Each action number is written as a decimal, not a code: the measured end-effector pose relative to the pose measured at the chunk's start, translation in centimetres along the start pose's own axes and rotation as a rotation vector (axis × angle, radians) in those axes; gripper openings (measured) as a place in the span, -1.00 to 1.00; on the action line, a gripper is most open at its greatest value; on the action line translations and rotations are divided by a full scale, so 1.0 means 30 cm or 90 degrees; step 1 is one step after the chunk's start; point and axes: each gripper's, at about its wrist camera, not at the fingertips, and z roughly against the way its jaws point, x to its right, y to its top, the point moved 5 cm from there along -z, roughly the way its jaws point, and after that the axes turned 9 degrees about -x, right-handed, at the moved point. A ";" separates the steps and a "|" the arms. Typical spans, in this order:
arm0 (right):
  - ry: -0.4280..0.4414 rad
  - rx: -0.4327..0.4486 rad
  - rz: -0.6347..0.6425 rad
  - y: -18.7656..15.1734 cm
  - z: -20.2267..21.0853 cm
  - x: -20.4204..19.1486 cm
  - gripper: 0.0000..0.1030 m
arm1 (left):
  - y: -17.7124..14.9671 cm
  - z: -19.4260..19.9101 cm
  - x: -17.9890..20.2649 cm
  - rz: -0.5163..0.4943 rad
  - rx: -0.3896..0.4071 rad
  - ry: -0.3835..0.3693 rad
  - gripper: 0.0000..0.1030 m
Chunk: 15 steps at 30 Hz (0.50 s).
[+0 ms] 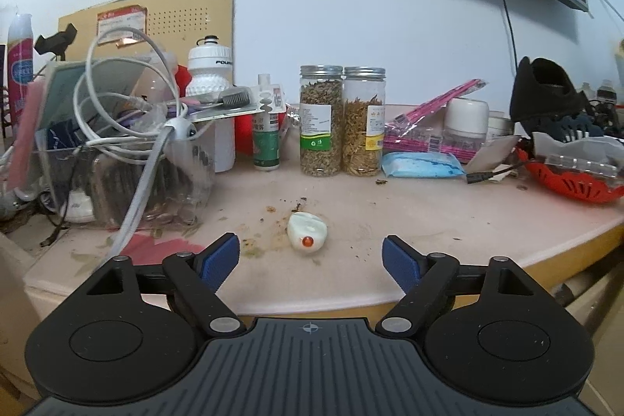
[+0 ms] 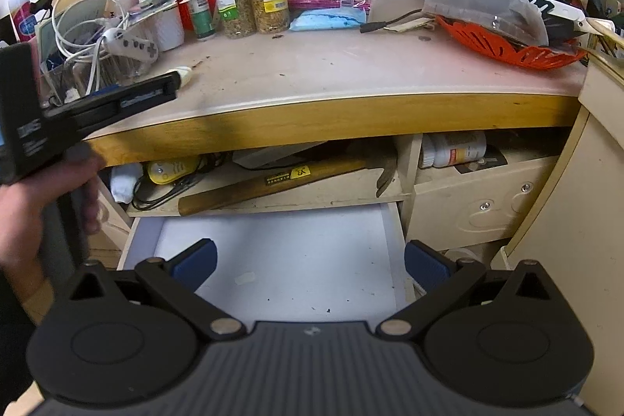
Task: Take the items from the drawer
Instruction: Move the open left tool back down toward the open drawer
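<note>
A small white item with an orange tip (image 1: 308,232) lies on the pink desk top (image 1: 429,213), just beyond and between the blue pads of my left gripper (image 1: 311,260), which is open and holds nothing. In the right wrist view the same white item (image 2: 183,74) shows past the tip of the left gripper (image 2: 173,85), which a hand (image 2: 23,205) holds. My right gripper (image 2: 310,262) stands open above the pulled-out drawer (image 2: 390,221). The drawer's white floor shows only specks and a small scrap.
A shelf above the drawer holds a hammer (image 2: 280,180), a yellow device (image 2: 169,169) and a white cloth (image 2: 124,182). A white bottle (image 2: 454,149) lies in the right compartment. Two jars (image 1: 341,119), cables (image 1: 128,112), a blue pack (image 1: 421,164) and an orange basket (image 1: 569,182) crowd the desk's back.
</note>
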 end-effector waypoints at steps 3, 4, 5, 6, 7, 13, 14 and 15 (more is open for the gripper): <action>-0.005 0.002 0.003 -0.004 -0.003 0.001 0.99 | -0.019 0.053 0.002 0.002 -0.004 0.012 0.81; -0.007 0.002 0.004 -0.005 -0.004 0.001 0.99 | -0.027 0.071 0.004 0.001 -0.004 0.013 0.81; -0.009 0.003 0.005 -0.006 -0.005 0.002 0.99 | -0.034 0.088 0.005 0.000 -0.005 0.013 0.81; -0.010 0.003 0.006 -0.008 -0.006 0.002 0.99 | -0.042 0.103 0.006 0.000 -0.008 0.013 0.81; -0.011 0.004 0.006 -0.010 -0.006 0.002 0.99 | -0.051 0.118 0.007 0.000 -0.012 0.013 0.81; -0.009 0.006 0.008 -0.024 -0.006 0.004 0.99 | -0.103 0.203 -0.003 0.012 -0.033 0.018 0.81; -0.010 0.005 0.008 -0.027 -0.009 0.006 0.99 | -0.111 0.217 -0.006 0.014 -0.037 0.020 0.81; -0.012 0.006 0.009 -0.030 -0.009 0.007 0.99 | -0.120 0.230 -0.009 0.016 -0.042 0.021 0.81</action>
